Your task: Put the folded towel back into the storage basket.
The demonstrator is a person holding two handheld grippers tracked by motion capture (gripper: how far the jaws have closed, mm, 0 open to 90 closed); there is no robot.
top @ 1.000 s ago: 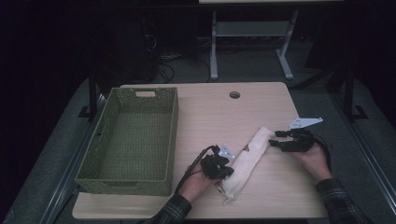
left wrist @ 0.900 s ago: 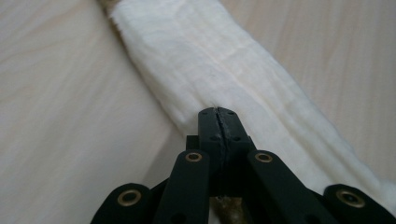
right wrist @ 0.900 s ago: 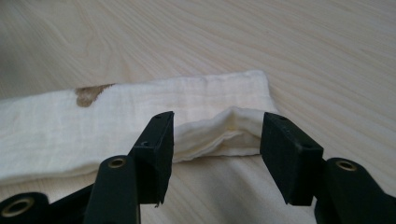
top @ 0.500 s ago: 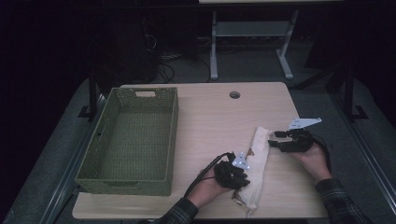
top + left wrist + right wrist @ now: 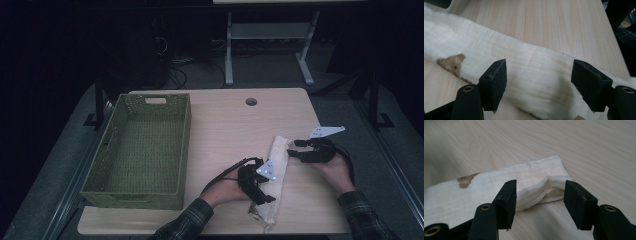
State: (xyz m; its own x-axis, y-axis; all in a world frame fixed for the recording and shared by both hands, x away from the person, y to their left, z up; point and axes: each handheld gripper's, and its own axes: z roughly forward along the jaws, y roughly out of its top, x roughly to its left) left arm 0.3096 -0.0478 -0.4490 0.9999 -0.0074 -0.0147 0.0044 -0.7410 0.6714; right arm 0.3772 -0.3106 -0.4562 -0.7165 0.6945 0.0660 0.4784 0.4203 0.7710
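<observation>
Both forearms came in from the near edge in plaid sleeves. The left gripper (image 5: 262, 187) sat at the near middle, angled to the right; its jaws had just been opening and stood well apart. The right gripper (image 5: 295, 149) lay farther right, pointing left, its jaws parted, pads pressing nothing.
</observation>
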